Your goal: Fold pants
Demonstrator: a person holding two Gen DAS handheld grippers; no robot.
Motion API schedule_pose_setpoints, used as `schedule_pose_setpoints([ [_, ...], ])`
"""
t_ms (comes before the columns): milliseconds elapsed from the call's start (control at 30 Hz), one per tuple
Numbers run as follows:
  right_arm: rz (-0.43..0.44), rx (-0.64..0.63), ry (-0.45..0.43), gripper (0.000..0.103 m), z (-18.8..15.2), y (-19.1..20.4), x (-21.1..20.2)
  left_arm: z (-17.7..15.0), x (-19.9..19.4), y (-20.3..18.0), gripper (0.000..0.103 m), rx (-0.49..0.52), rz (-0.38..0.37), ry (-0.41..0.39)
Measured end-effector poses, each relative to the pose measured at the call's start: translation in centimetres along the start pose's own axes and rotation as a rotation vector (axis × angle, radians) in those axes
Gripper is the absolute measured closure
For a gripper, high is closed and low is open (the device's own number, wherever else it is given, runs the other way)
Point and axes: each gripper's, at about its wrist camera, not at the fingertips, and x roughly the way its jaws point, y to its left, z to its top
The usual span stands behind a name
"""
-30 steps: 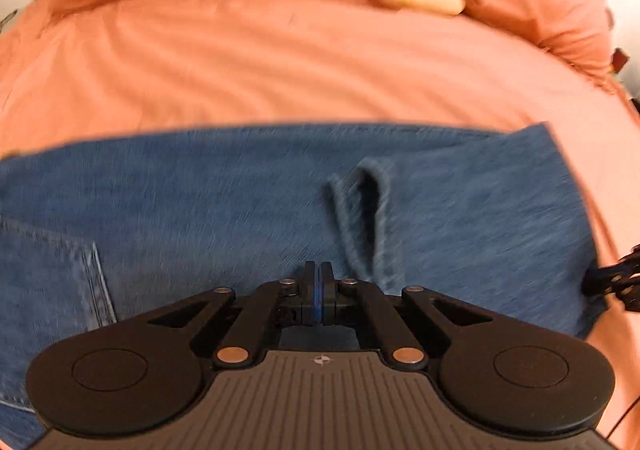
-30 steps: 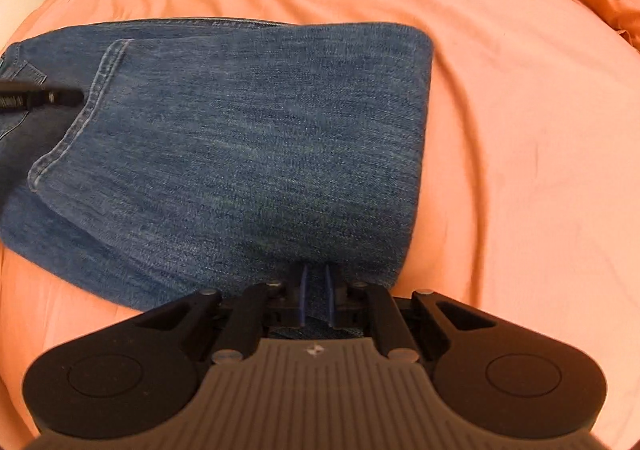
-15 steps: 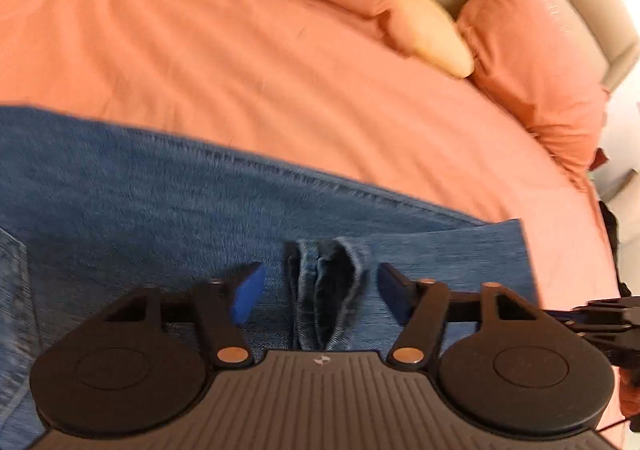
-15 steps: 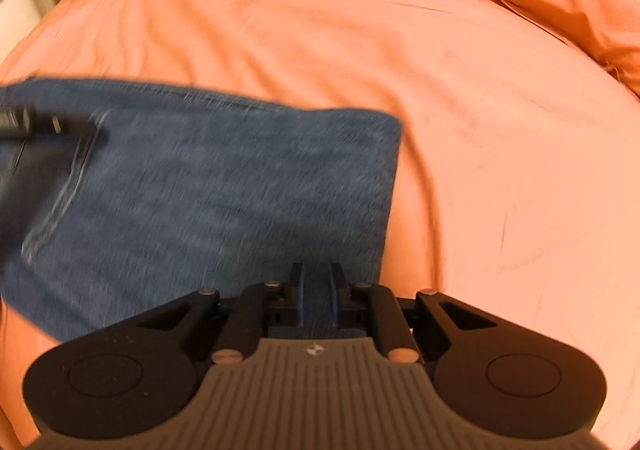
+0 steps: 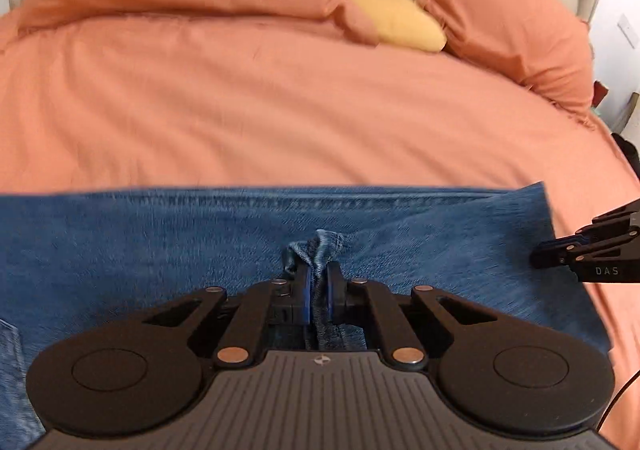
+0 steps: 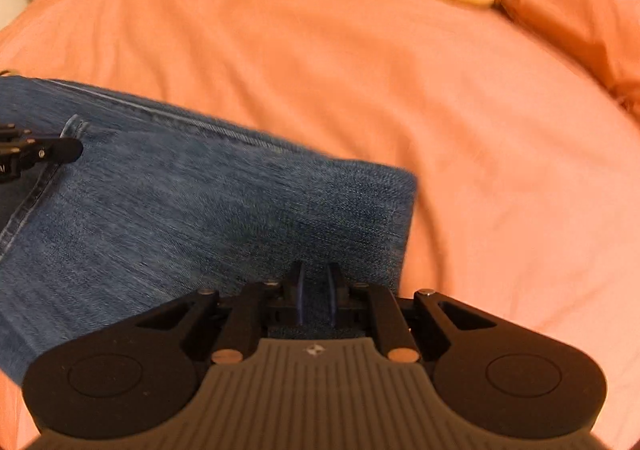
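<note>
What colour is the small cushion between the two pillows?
Pale yellow cushion, clearest in the left wrist view.

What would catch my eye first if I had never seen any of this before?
Probably the blue jeans spread across the near part of a big orange bedspread. Next, the two black grippers: the left gripper pinches a bunched hem in the middle of the denim, and the right gripper clamps the folded edge. At the headboard, a yellow cushion sits between orange pillows.

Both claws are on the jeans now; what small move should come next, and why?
Probably lift both together and carry the folded end leftward over the rest. The left claw pinches the bunched hem of the jeans, and the right claw is clamped on the near edge by the fold.
</note>
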Motion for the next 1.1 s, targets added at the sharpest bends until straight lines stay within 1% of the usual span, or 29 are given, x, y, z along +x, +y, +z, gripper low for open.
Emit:
schedule_pose_setpoints([
  [100, -0.02, 0.017, 0.005, 0.096, 0.1, 0.5, 1.2, -0.1, 0.4, 0.6, 0.093, -0.028, -0.012, 0.007],
  [233, -0.049, 0.004, 0.037, 0.096, 0.8, 1.1, 1.2, 0.2, 0.0, 1.3, 0.083, -0.047, -0.026, 0.034],
  [267, -0.066, 0.002, 0.047, 0.096, 1.0, 1.5, 1.2, 0.4, -0.4, 1.4, 0.072, -0.058, -0.019, 0.045],
  [300, -0.087, -0.007, 0.055, 0.096, 1.0, 2.0, 0.9, 0.6, -1.0, 1.4, 0.068, -0.061, -0.009, 0.048],
  [367, -0.13, -0.05, 0.059, 0.094, 1.4, 3.1, 0.4, 0.7, -3.1, 1.9, 0.068, -0.06, -0.01, 0.028],
  [400, -0.126, -0.073, 0.047, 0.094, 1.4, 3.7, -0.1, 0.7, -4.5, 2.2, 0.067, -0.056, -0.009, 0.017],
  [433, -0.105, -0.089, 0.033, 0.092, 1.4, 4.2, -0.8, 0.8, -5.8, 2.7, 0.067, -0.053, -0.007, 0.009],
  [467, -0.081, -0.104, 0.019, 0.088, 1.3, 4.8, -1.6, 0.8, -7.1, 3.3, 0.063, -0.055, -0.005, 0.004],
  [500, -0.063, -0.122, 0.005, 0.086, 1.3, 5.5, -2.4, 1.0, -8.2, 3.9, 0.058, -0.057, 0.002, 0.002],
  [567, -0.027, -0.175, -0.014, 0.085, 1.2, 7.1, -3.9, 1.0, -10.7, 5.7, 0.053, -0.064, 0.033, -0.002],
  [633, 0.002, -0.227, -0.026, 0.083, 1.2, 8.9, -5.2, 0.9, -13.2, 7.9, 0.05, -0.074, 0.065, -0.005],
  [700, 0.036, -0.272, -0.036, 0.081, 1.1, 10.9, -6.3, 0.6, -15.8, 10.6, 0.044, -0.102, 0.103, -0.008],
  [800, 0.081, -0.35, -0.038, 0.081, 1.1, 14.3, -7.2, -0.3, -19.6, 14.9, 0.04, -0.162, 0.158, -0.015],
  [833, 0.088, -0.38, -0.035, 0.081, 1.4, 15.5, -7.3, -0.7, -20.8, 16.4, 0.04, -0.187, 0.176, -0.015],
  [900, 0.091, -0.439, -0.026, 0.081, 1.6, 17.6, -7.1, -1.8, -22.7, 19.3, 0.033, -0.238, 0.211, -0.02],
  [933, 0.09, -0.464, -0.019, 0.08, 1.8, 18.4, -6.9, -2.3, -23.5, 20.6, 0.031, -0.264, 0.231, -0.024],
  [1000, 0.078, -0.512, -0.007, 0.079, 1.9, 19.9, -6.5, -3.7, -24.9, 22.8, 0.024, -0.297, 0.274, -0.029],
  [1067, 0.085, -0.56, 0.006, 0.079, 1.9, 20.8, -6.1, -5.2, -25.6, 24.8, 0.02, -0.333, 0.285, -0.033],
  [1100, 0.079, -0.581, 0.013, 0.078, 2.0, 21.2, -6.0, -6.0, -25.7, 25.9, 0.02, -0.37, 0.279, -0.034],
])
